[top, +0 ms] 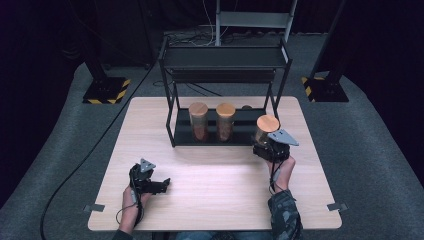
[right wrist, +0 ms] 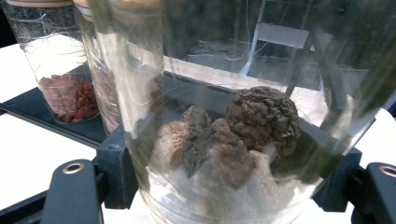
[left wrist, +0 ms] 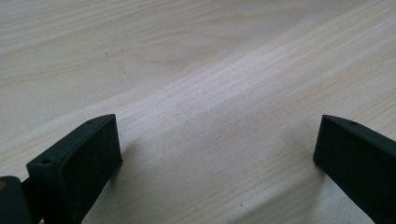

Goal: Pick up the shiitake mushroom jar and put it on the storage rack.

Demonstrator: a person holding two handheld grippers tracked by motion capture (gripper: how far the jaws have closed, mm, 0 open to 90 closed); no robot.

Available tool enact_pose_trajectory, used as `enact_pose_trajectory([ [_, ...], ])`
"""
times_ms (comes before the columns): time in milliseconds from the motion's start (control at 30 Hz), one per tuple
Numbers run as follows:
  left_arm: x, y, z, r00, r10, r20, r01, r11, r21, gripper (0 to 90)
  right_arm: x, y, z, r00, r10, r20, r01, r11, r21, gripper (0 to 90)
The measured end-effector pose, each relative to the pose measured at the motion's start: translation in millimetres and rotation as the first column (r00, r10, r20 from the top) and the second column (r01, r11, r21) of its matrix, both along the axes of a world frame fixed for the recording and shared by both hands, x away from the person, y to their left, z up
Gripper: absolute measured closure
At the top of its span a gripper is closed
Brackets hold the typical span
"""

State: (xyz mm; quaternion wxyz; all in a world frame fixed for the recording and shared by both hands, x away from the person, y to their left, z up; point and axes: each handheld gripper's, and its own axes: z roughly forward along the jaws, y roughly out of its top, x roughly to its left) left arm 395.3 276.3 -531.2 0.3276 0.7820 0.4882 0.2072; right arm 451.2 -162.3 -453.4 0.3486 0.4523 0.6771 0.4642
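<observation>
My left gripper point(top: 162, 184) rests low over the near left part of the pale wooden table point(top: 210, 200), its two black jaws spread wide with only bare wood grain between them. My right gripper point(top: 264, 148) is farther in, on the right side, its jaws pinching a clear glass jar with a round wooden lid point(top: 266, 128) from both sides, low on its body. In the right gripper view this jar point(right wrist: 224, 116) holds dark brown wrinkled lumps point(right wrist: 224, 140) heaped at its bottom. It is just at the near right corner of the black metal two-tier rack point(top: 225, 57) standing at the far middle of the table.

I count three jars in all: the one I grip, and two more lidded glass jars point(top: 198, 121) point(top: 225, 121) standing side by side on the rack's bottom shelf, each partly filled with reddish pieces. Beyond the table, two black stands with yellow-and-black striped bases point(top: 106, 91) sit on the grey carpet, one at the left and one at the right.
</observation>
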Motion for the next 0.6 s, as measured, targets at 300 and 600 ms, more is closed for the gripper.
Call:
enact_pose_trajectory([
  [300, 0.0, 0.0, 0.0, 1.0, 0.0, 0.0, 0.0, 1.0, 0.0, 0.1, 4.1, 0.0, -0.9, 1.0, -0.005, 0.001, 0.005, 1.0, 0.002, 24.7],
  [600, 0.0, 0.0, 0.0, 1.0, 0.0, 0.0, 0.0, 1.0, 0.0, 0.0, 8.6, 0.3, -1.0, 1.0, -0.005, -0.002, 0.005, 1.0, 0.004, 24.7],
])
